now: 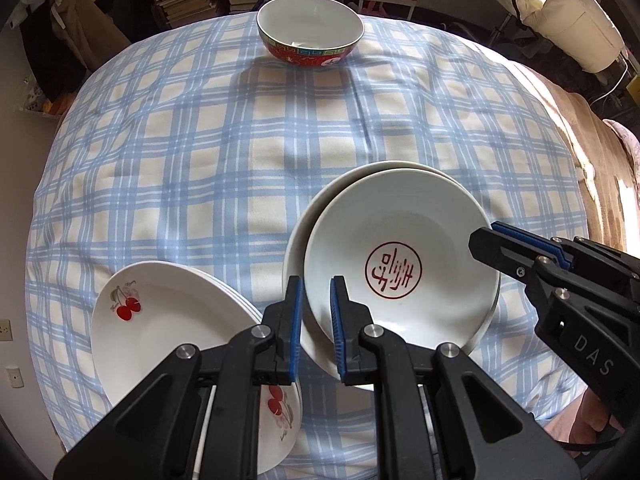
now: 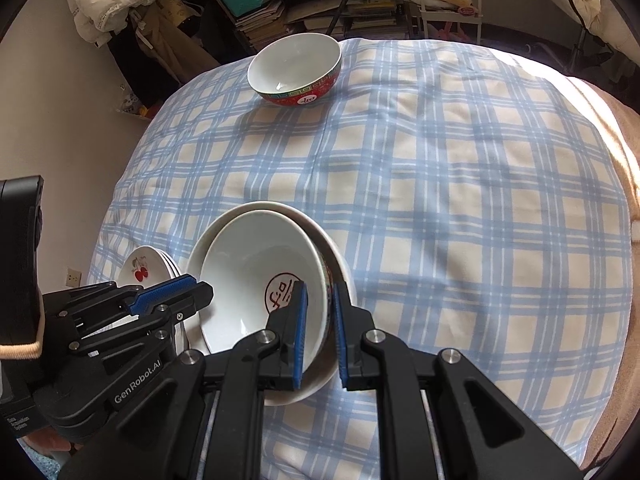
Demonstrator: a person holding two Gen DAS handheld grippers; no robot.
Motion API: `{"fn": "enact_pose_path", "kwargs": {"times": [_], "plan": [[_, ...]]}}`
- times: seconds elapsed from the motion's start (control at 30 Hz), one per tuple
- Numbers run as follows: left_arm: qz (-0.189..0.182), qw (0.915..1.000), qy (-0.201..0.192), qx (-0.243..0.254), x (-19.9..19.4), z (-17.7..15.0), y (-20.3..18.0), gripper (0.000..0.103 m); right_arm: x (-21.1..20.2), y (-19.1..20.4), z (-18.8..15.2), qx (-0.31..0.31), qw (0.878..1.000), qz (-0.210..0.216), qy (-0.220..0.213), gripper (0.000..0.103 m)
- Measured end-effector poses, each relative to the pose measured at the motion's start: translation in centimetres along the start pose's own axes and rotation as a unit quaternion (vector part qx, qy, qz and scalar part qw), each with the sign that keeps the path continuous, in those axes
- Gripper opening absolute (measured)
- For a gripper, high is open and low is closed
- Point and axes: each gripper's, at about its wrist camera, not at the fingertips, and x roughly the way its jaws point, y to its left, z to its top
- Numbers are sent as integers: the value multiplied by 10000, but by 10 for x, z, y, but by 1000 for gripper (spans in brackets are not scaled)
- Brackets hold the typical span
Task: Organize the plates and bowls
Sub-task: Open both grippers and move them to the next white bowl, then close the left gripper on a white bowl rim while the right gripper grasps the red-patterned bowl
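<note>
Both grippers clamp the marked bowl (image 1: 400,264): left gripper (image 1: 316,320) on its near-left rim, right gripper (image 2: 320,320) on its right rim. Cherry plates (image 1: 168,320) just left; red bowl (image 1: 310,32) well beyond.

The near side of the cherry plates (image 1: 160,320) is hidden behind the left tool (image 1: 316,320). The right tool (image 2: 320,320) covers part of the stamped bowl (image 2: 248,280); its red mark is partly hidden. The outer bowl's (image 2: 344,276) pattern cannot be made out.
</note>
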Motion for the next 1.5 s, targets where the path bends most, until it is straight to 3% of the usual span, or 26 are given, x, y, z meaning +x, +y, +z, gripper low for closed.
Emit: {"fn": "enact_pose_path", "kwargs": {"times": [0.43,0.5,0.57,0.63,0.73,0.8,0.87,1.0,1.13,1.37,1.5], "plan": [[-126,9997,-181,-53,-22,16,10,21,-17,-13,17,197,9994,-31,-279,14],[-102,9996,-256,-42,-26,24,13,30,-19,-14,25,168,9993,-74,-334,17],[-63,9994,-338,-55,-28,34,17,41,-20,-15,34,139,9991,-126,-374,28],[-21,9989,-464,-64,-31,45,22,51,-19,-14,43,108,9990,-181,-391,50],[289,9978,-598,44,-31,61,25,56,-17,-12,60,52,9987,-212,-469,61],[456,9965,-684,135,-31,71,28,72,-13,-10,73,-18,9987,-205,-473,64],[358,9964,-769,86,-32,81,34,81,-7,-8,83,-82,9984,-236,-506,73],[143,9965,-802,-196,-26,99,49,81,4,-6,102,-258,9976,-331,-552,76],[294,9946,-961,-262,-20,118,57,82,15,-12,119,-100,9980,-247,-571,76],[46,9912,-1192,-565,-6,149,71,81,31,-20,155,-50,9965,-265,-787,76],[86,9906,-1294,-433,0,165,70,81,40,-27,174,127,9962,-142,-849,76]]}}
